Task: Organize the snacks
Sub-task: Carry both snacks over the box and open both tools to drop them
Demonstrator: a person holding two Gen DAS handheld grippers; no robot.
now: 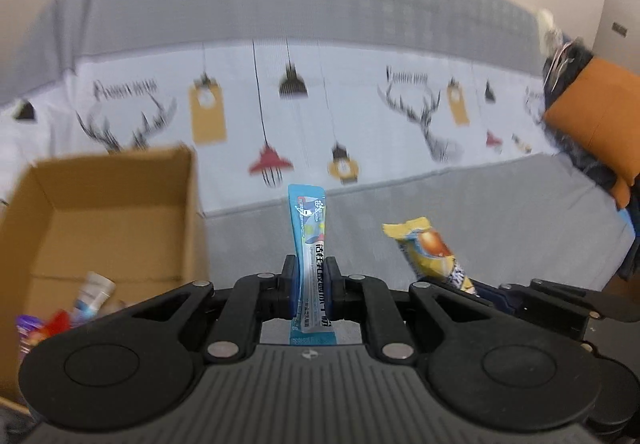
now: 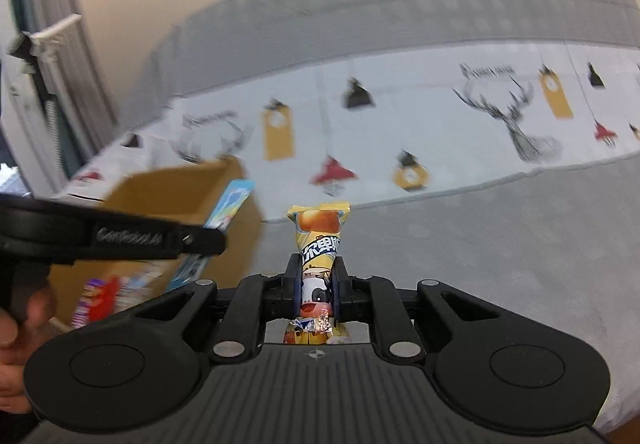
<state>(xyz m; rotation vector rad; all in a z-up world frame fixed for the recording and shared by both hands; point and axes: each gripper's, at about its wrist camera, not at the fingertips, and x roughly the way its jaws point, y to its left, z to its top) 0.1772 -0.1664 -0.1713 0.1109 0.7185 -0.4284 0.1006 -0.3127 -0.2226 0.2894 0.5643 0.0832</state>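
My left gripper (image 1: 312,268) is shut on a blue stick packet (image 1: 309,222) that stands upright between its jaws, held in the air over the grey sofa seat. My right gripper (image 2: 318,270) is shut on a yellow snack packet (image 2: 318,234), also upright; it shows in the left wrist view (image 1: 430,250) to the right of the left gripper. An open cardboard box (image 1: 116,211) stands to the left and holds several snack packets (image 1: 60,318). In the right wrist view the left gripper (image 2: 216,234) with the blue packet (image 2: 230,205) is in front of the box (image 2: 168,187).
A grey sofa seat (image 1: 500,211) lies under both grippers. A white patterned cover (image 1: 360,103) drapes the backrest. An orange cushion (image 1: 600,123) and dark clothing sit at the right end. A hand (image 2: 16,316) holds the left gripper.
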